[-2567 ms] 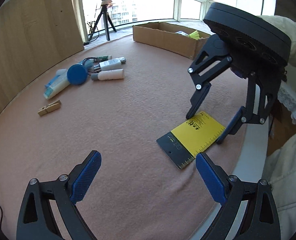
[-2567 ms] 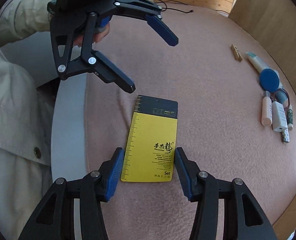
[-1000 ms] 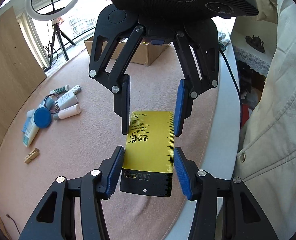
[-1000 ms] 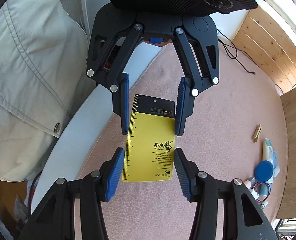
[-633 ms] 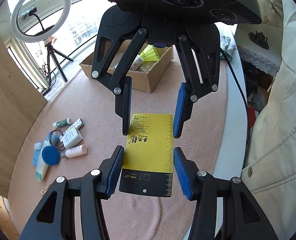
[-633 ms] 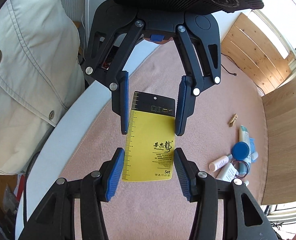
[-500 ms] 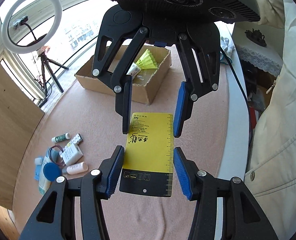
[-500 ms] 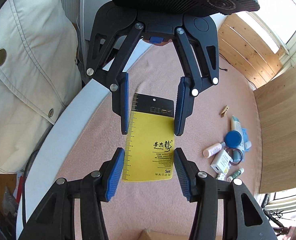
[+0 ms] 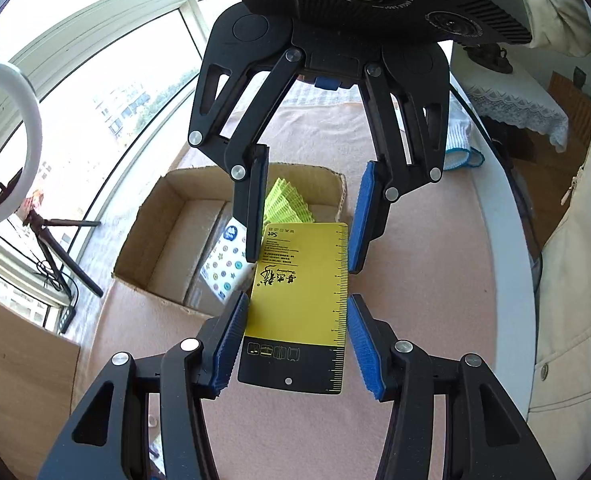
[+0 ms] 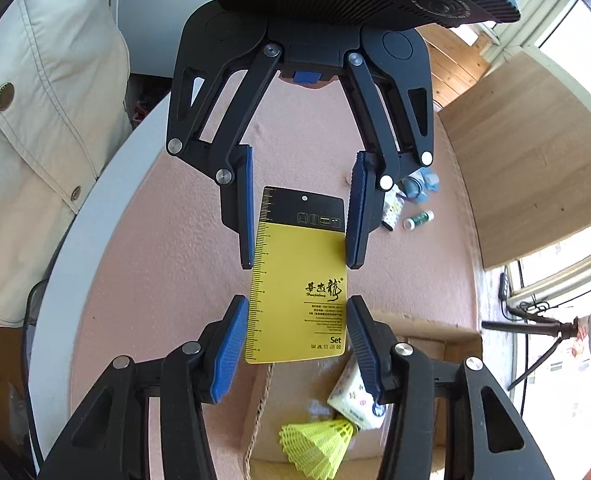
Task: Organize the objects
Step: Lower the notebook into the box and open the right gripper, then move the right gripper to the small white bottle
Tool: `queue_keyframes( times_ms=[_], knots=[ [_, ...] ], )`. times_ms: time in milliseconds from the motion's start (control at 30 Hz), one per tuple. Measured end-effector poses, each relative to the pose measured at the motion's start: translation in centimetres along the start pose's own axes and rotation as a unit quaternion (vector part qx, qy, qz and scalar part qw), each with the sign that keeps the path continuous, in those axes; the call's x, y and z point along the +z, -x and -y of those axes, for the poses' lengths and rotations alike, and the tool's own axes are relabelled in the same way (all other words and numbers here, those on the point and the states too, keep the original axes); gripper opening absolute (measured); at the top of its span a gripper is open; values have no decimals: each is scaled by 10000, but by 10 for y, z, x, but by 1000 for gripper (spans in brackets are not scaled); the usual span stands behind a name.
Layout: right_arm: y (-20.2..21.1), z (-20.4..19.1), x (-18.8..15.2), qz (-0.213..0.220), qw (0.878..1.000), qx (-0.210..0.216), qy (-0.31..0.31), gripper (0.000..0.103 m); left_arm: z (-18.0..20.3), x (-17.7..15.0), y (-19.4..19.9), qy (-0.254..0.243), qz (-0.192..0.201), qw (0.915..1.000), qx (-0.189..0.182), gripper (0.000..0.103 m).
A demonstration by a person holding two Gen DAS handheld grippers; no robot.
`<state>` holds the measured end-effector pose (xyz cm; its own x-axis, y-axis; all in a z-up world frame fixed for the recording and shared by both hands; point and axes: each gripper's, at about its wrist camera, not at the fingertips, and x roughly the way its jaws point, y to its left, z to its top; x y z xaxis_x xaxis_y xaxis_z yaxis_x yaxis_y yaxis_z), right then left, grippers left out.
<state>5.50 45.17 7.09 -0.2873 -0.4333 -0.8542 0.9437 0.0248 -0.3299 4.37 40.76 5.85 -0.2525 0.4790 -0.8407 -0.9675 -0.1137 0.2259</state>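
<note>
Gripping from both ends, the left gripper [image 9: 293, 346] and right gripper [image 10: 295, 344] pinch the flat yellow-and-black ruler-edged card [image 9: 301, 300] by its long edges, blue pads pressed on either side. It hangs in the air between the facing fingers, above the peach table cloth [image 9: 415, 280]. Beyond the left fingertips sits the open brown cardboard box [image 9: 167, 216], holding a yellow plastic shuttlecock [image 10: 319, 440].

Shuttlecock [image 10: 319, 446] cut off by picture's lower edge; claw finger [image 9: 251, 208] hides box contents
</note>
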Motion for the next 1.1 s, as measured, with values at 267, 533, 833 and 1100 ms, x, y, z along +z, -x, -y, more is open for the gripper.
queue_keyframes(
  times_ms=[267,533,833,1100],
  knots=[
    [-5,30,-63,-651,9904,-743,-967,52,-25,14,-26,730,-313,9890,1250,97],
    [15,40,-67,-337,9715,-1429,-1859,73,-37,-63,17,2199,-142,9592,1772,97],
    [16,53,19,100,9111,-1856,-3678,86,-47,-210,92,3792,-204,8977,2233,97],
    [-80,32,114,-71,8829,-1605,-4413,86,-64,-331,133,4780,50,8463,2351,98]
  ],
)
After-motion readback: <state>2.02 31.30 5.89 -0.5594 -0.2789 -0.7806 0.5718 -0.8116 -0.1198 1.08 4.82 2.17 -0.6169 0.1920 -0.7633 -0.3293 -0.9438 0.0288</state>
